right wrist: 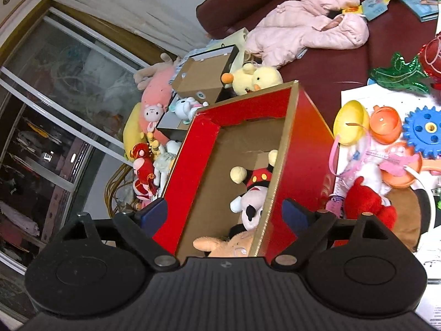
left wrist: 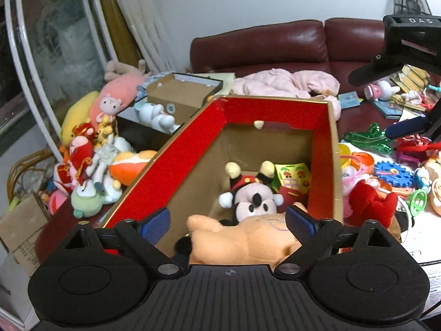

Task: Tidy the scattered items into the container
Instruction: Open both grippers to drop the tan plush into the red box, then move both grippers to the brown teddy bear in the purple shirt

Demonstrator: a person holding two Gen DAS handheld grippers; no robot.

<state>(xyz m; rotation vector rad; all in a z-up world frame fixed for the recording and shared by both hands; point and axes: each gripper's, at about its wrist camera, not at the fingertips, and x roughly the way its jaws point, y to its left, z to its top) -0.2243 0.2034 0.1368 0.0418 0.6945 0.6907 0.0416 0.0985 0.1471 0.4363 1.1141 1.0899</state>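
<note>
Orange plush toy [left wrist: 242,241] is soft, light; pinch its body. Left gripper [left wrist: 227,222] and right gripper [right wrist: 224,216] stand open, empty.

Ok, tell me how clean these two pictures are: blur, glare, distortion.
Left wrist view: strong fisheye bend on the window frame, sheen on the sofa, the red box sharp, toys at the right edge slightly soft. Right wrist view: the scene sits tilted, the window bows, the white paper is bright, and the blue gear is slightly smeared.
</note>
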